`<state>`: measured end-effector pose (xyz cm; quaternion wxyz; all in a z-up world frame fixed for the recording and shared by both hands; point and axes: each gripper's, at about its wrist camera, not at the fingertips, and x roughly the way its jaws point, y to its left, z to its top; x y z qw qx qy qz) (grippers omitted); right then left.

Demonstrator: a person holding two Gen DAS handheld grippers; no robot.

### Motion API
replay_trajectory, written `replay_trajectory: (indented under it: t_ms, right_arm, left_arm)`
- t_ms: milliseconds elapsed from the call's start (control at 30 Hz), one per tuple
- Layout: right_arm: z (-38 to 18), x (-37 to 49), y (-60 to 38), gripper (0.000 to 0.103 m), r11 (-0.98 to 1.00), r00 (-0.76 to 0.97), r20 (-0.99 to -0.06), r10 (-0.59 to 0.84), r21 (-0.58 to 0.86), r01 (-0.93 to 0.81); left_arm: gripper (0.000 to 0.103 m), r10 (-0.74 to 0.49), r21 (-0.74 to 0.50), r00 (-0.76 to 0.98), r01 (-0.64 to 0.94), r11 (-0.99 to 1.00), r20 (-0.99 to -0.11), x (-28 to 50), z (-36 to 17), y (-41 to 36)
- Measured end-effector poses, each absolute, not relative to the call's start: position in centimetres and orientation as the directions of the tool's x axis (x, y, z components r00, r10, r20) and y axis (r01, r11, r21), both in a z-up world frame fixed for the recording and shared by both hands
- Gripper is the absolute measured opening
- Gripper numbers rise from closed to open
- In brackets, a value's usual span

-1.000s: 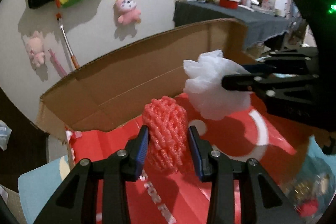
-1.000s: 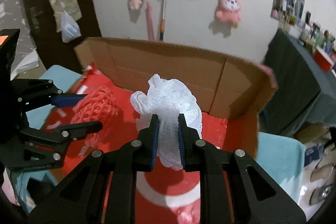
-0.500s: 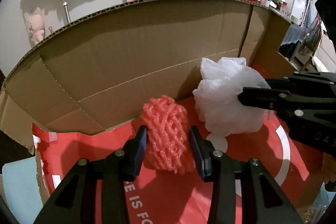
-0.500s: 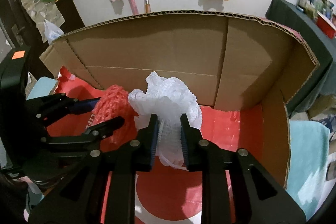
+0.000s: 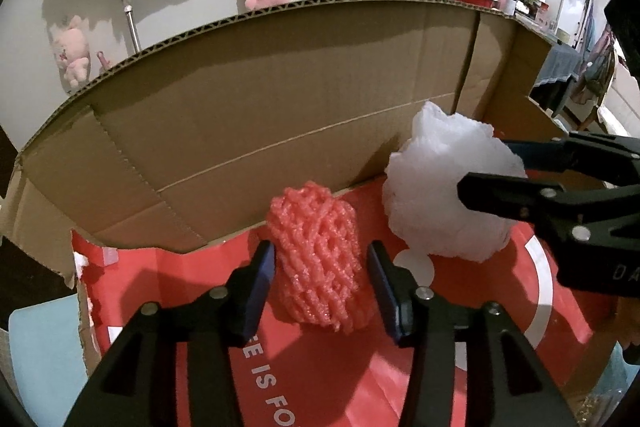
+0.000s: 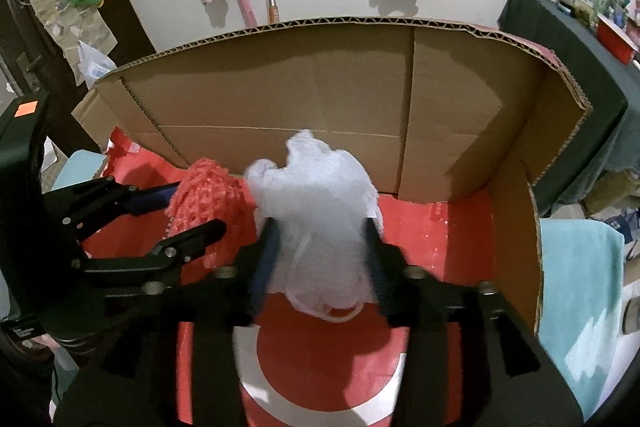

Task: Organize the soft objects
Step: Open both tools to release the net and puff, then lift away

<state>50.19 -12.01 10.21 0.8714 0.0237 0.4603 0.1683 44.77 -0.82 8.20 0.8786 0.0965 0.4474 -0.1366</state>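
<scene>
Both foam nets sit inside the cardboard box (image 5: 280,115), near its back wall. Left gripper (image 5: 322,267) spread wide around the red net (image 5: 320,259), right gripper (image 6: 320,247) loose around the white net (image 6: 320,211). Featherlight, squishy stuff; I'd pinch mid-body.

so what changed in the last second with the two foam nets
Both claws carried their loads forward and down into the cardboard box, then opened. The left claw now has gaps on both sides of the red foam net, and the right claw has spread wide around the white foam net, so both look released on the red box floor. The nets stay side by side, red to the left of white.
</scene>
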Motion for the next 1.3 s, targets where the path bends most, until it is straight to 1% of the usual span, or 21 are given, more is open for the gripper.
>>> replay_trajectory:
  t_ms: [67, 167, 300, 367, 433, 600, 667, 767, 833, 967, 1033, 1167, 1300]
  right_arm:
    - [10.3, 50.1, -12.2, 0.053, 0.944, 0.527, -0.79, 0.312, 0.195, -0.267]
    - [10.3, 49.9, -12.5, 0.053, 0.947, 0.526, -0.793, 0.308, 0.2, -0.253]
    - [10.4, 49.8, -12.8, 0.055, 0.951, 0.524, -0.799, 0.295, 0.194, -0.241]
    - [10.8, 49.5, -12.8, 0.06, 0.953, 0.534, -0.795, 0.288, 0.184, -0.24]
    - [11.2, 49.1, -12.9, 0.067, 0.953, 0.541, -0.789, 0.29, 0.183, -0.243]
    - [12.7, 47.7, -13.0, 0.068, 0.956, 0.56, -0.78, 0.28, 0.171, -0.24]
    - [13.6, 46.8, -13.1, 0.07, 0.957, 0.572, -0.773, 0.273, 0.161, -0.24]
    - [15.4, 45.0, -13.4, 0.073, 0.959, 0.596, -0.758, 0.266, 0.148, -0.24]
    - [16.6, 43.6, -13.6, 0.075, 0.959, 0.611, -0.745, 0.269, 0.149, -0.241]
    - [19.6, 39.8, -14.2, 0.079, 0.956, 0.656, -0.699, 0.285, 0.156, -0.249]
    - [21.2, 37.3, -14.6, 0.085, 0.953, 0.683, -0.667, 0.296, 0.161, -0.256]
    - [23.6, 32.5, -15.3, 0.087, 0.947, 0.732, -0.603, 0.317, 0.165, -0.275]
    - [25.4, 27.6, -15.9, 0.09, 0.948, 0.786, -0.531, 0.316, 0.139, -0.287]
  left_arm:
    - [0.063, -0.146, 0.051, 0.565, 0.318, 0.947, -0.812, 44.7, 8.3, -0.7]
    - [0.069, -0.138, 0.057, 0.574, 0.308, 0.95, -0.807, 44.5, 8.5, -0.6]
    - [0.074, -0.131, 0.061, 0.581, 0.299, 0.952, -0.804, 44.0, 8.9, -0.3]
    - [0.078, -0.122, 0.069, 0.591, 0.29, 0.955, -0.797, 43.6, 9.3, -0.1]
    - [0.08, -0.121, 0.069, 0.605, 0.28, 0.957, -0.787, 43.1, 9.9, 0.1]
    - [0.091, -0.149, 0.021, 0.647, 0.247, 0.969, -0.748, 40.8, 12.6, 1.2]
    - [0.095, -0.163, 0.002, 0.668, 0.239, 0.971, -0.726, 39.4, 14.0, 1.6]
    - [0.097, -0.176, -0.013, 0.705, 0.23, 0.973, -0.687, 37.1, 16.2, 1.9]
    - [0.103, -0.179, -0.016, 0.734, 0.223, 0.975, -0.655, 35.1, 17.8, 2.2]
    - [0.103, -0.193, -0.029, 0.786, 0.218, 0.975, -0.588, 30.6, 20.4, 2.5]
    - [0.103, -0.195, -0.028, 0.807, 0.217, 0.976, -0.557, 28.5, 21.3, 2.4]
    - [0.103, -0.19, 0.007, 0.858, 0.22, 0.975, -0.476, 23.3, 22.9, 2.1]
    - [0.103, -0.197, 0.022, 0.896, 0.224, 0.974, -0.398, 18.5, 23.9, 1.9]
